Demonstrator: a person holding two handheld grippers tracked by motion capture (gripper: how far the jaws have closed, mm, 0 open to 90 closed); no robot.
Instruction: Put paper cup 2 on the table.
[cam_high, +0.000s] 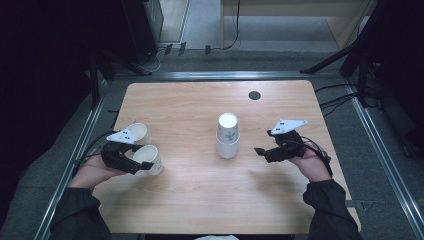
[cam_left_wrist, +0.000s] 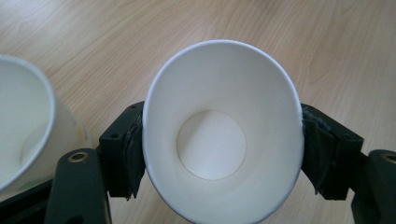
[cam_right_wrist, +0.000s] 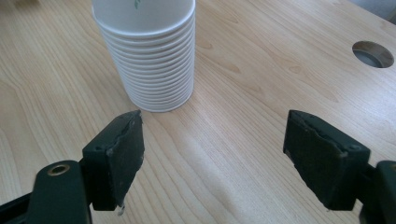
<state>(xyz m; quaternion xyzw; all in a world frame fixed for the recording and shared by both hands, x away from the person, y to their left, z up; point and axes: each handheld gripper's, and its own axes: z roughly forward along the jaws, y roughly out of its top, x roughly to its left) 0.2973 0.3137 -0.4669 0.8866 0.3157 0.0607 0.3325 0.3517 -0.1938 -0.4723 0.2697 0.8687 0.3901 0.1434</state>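
Left gripper view | white paper cup | rim squeezed oval | inside empty

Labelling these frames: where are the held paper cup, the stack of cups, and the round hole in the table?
held paper cup (cam_left_wrist: 212, 144), left gripper view, inner bottom.
stack of cups (cam_right_wrist: 156, 70), right gripper view, ribbed rims.
round hole (cam_high: 254, 95), high view, its centre.

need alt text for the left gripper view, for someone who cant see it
A white paper cup, its open mouth facing the camera, is squeezed slightly oval between the two black jaws of the left gripper above a light wooden table. A second paper cup sits at the left edge.
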